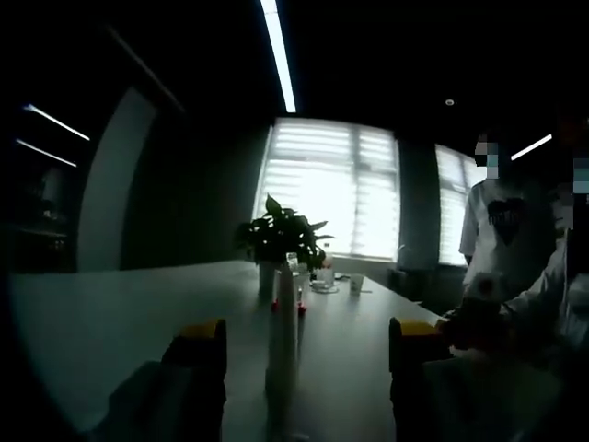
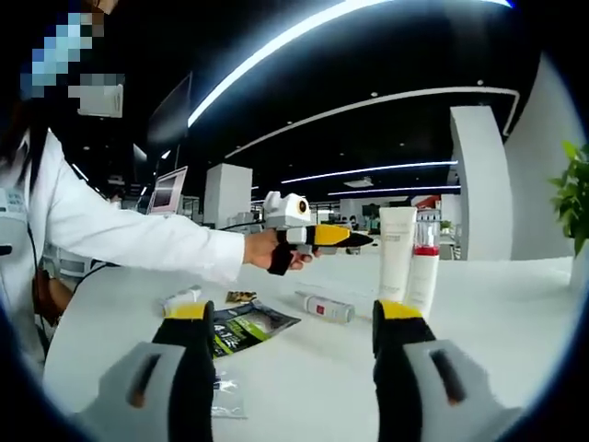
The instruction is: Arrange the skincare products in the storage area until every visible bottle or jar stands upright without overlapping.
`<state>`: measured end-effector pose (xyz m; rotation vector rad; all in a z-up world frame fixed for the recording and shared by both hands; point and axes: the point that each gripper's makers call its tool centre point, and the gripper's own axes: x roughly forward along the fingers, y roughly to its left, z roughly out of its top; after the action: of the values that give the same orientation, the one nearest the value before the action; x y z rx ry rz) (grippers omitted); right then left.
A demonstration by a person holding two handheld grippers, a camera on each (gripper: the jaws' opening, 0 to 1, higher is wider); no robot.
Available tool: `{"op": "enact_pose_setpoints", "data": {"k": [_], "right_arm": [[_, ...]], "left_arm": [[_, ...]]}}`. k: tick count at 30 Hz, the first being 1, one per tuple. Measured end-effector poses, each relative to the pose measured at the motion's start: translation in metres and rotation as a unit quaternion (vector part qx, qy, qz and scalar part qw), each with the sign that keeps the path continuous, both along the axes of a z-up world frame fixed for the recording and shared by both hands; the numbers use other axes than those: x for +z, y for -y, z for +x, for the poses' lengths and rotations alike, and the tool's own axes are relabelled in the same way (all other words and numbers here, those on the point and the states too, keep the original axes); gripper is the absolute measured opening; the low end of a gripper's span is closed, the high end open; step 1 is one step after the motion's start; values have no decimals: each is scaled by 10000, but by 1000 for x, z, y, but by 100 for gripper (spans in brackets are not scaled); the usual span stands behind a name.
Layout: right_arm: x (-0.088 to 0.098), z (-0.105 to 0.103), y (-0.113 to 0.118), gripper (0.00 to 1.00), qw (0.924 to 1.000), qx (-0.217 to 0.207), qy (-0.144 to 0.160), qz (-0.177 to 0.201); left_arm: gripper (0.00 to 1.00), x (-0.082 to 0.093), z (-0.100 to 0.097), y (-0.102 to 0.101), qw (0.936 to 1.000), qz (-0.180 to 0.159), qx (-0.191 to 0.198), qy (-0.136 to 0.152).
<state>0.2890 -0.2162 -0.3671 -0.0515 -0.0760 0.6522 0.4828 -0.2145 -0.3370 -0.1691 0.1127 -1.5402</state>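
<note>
While the left tool hangs low over the pale surface, its two yellow-tipped jaws stand spread with nothing between them, so it reads as released. Straight ahead along its jaws an upright tube rises close by, with a red-capped bottle touching or just behind it; I cannot tell which. Farther toward the far edge sit a potted plant and a small cup, too dim to detail. A person in white stands at the right-hand edge.

From the right gripper view, the right tool is likewise released, jaws apart and empty. Ahead and slightly toward its right jaw stand the same upright tube and red-capped bottle, side by side and very close. A small bottle lying down rests on the surface between the jaws' lines, well ahead, its long axis running roughly across the view. Beside it, toward the near-left edge, lie a dark packet and a white tube. The left tool shows here too, held by a hand, hovering above the lying bottle.

That lying bottle looks like the piece left to stand up; the left tool seems nearer to it.
</note>
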Motion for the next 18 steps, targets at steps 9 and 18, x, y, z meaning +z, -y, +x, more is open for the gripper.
{"op": "enact_pose_setpoints", "data": {"k": [9, 18], "right_arm": [[16, 7, 5, 100, 9983, -201, 339, 417], [15, 8, -1, 100, 9986, -158, 270, 433]], "left_arm": [[100, 3, -8, -5, 10000, 50, -17, -41], [100, -11, -26, -16, 9978, 636, -146, -106]]}}
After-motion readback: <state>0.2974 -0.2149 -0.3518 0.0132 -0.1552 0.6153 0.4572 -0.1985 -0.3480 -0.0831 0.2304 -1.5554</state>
